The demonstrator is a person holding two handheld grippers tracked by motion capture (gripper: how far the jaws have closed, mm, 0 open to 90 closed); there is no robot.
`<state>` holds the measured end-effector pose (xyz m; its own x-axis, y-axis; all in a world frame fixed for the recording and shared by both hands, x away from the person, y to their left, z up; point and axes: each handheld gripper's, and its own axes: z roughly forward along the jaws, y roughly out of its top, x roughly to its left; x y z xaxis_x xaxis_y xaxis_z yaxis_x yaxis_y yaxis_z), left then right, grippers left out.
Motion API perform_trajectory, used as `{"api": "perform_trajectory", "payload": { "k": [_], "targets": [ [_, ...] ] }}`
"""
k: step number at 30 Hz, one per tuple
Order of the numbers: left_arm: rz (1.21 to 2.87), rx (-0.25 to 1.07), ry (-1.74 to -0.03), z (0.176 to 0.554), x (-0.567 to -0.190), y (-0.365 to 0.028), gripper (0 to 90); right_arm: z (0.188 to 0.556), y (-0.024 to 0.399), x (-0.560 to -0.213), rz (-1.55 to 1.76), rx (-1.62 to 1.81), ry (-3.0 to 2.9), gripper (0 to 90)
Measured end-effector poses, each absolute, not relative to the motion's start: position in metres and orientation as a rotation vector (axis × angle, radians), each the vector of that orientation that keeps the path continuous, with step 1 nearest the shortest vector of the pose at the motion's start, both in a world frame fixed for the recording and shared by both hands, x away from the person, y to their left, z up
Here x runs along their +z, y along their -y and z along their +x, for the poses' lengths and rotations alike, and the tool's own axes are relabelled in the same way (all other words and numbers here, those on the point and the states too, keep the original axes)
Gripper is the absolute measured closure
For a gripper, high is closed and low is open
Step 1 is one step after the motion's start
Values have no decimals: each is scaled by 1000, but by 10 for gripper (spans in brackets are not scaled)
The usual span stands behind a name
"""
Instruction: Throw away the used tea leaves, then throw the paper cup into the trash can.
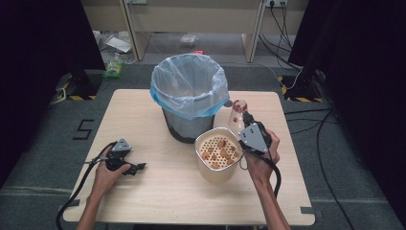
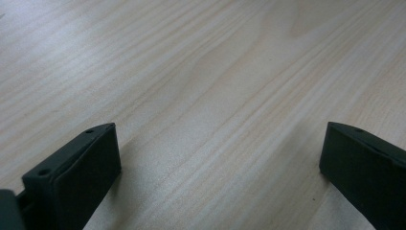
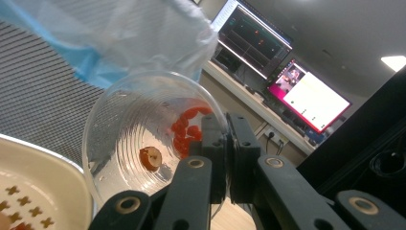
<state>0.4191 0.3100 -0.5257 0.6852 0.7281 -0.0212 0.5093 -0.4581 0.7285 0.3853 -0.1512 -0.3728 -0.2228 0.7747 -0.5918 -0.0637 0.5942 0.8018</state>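
Just right of the mesh bin (image 1: 189,98) with its blue liner, my right gripper (image 1: 245,118) pinches the rim of a clear plastic cup (image 3: 143,139), jaws closed tight on its wall; the cup is tipped, with a few red bits and one brownish piece inside. In front of the bin stands a cream strainer pot (image 1: 218,153). Well left of the bin, my left gripper (image 1: 140,166) rests low over the wooden table (image 2: 215,72), jaws wide and empty.
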Motion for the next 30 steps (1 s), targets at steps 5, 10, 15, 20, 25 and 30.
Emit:
{"api": "perform_trajectory", "payload": {
  "k": [5,10,15,20,25,30],
  "targets": [
    [2159,382,-945,419,-526,-310,0,388,160,-355,655,943,-1614,877],
    [2159,382,-944,419,-526,-310,0,397,166,-338,701,986,-1625,877],
    [2159,381,-945,419,-526,-310,0,408,174,-321,755,1031,-1628,877],
    [2159,381,-945,419,-526,-310,0,415,177,-297,772,1063,-1635,876],
    [2160,382,-945,419,-526,-310,0,421,172,-267,761,1100,-1631,876],
    [2160,382,-944,419,-526,-310,0,431,154,-242,718,1112,-1645,876]
  ]
}}
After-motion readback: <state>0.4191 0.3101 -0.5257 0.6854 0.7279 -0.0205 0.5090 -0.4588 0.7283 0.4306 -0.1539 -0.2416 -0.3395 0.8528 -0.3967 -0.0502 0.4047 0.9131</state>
